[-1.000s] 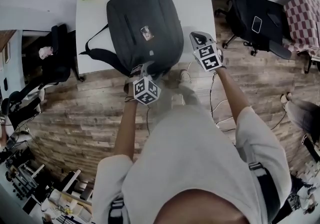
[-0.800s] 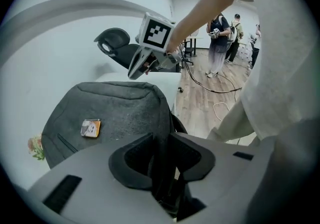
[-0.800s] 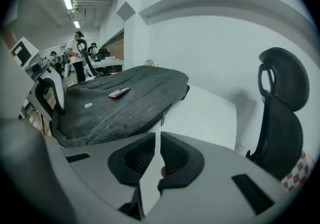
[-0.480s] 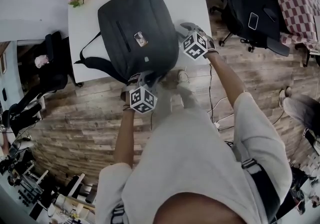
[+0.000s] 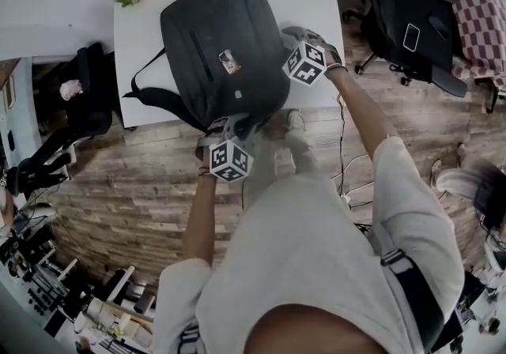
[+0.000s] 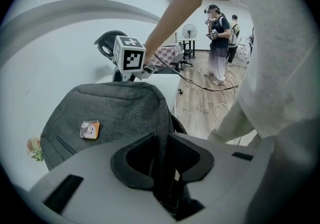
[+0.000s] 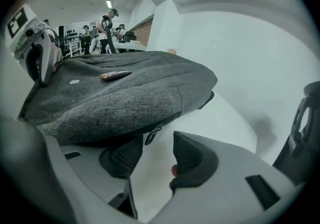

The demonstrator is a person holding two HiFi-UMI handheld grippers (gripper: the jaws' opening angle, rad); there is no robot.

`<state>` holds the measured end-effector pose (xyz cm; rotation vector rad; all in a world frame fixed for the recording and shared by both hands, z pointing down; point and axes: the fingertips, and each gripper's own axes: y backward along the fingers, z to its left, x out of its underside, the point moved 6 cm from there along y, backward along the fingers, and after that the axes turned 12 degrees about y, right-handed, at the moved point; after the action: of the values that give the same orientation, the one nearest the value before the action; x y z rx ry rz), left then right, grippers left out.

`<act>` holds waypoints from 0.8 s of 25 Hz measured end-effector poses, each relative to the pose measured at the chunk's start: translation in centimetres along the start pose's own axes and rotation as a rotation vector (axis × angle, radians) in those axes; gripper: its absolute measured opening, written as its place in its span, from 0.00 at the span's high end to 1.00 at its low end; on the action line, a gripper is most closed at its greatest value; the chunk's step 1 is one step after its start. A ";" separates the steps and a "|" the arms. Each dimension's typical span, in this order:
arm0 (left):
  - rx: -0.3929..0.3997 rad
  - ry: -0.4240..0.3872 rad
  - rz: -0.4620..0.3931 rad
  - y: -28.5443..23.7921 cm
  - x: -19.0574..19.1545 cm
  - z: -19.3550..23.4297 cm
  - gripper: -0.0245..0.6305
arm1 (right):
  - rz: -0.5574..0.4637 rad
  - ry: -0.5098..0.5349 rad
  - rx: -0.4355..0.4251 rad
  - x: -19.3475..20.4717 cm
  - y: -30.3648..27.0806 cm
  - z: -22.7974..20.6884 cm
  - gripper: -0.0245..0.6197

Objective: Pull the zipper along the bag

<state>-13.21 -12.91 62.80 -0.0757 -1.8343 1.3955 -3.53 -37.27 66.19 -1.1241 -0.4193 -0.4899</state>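
Currently clamps the near edge of the bag [image 5: 225, 36] in the left hand-held gripper [image 6: 160, 147]; opens the right hand-held gripper [image 7: 156, 153] around the zipper pull [image 7: 152, 134], unpinched.

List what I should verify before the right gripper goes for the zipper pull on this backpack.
1. Left gripper clamped on the backpack edge: ok, fabric is pinched between its jaws.
2. Zipper pull in sight: ok, it hangs at the right gripper tips.
3. Right gripper gripping the pull: not ok, its jaws are opening and neither pad touches it.
4. Backpack resting on the table: ok.
5. Zipper track free ahead of the pull: cannot tell.
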 end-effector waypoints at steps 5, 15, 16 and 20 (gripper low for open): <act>0.002 0.016 0.000 -0.3 -0.1 0.7 0.81 | -0.014 -0.002 0.005 -0.8 -0.6 -0.4 0.77; 0.020 0.020 -0.005 -0.4 -0.4 1.0 0.82 | -0.014 0.072 -0.020 -1.9 -1.0 -2.4 0.75; 0.021 0.021 -0.005 -0.4 -0.4 0.9 0.82 | -0.015 0.083 -0.015 -1.9 -1.0 -2.2 0.79; 0.017 0.027 -0.005 -0.5 -0.3 1.0 0.82 | -0.015 0.088 -0.006 -2.0 -1.0 -1.5 0.93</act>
<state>-13.40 -14.03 62.95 -0.0803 -1.7988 1.4003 -5.62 -38.72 65.26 -1.1015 -0.3503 -0.5519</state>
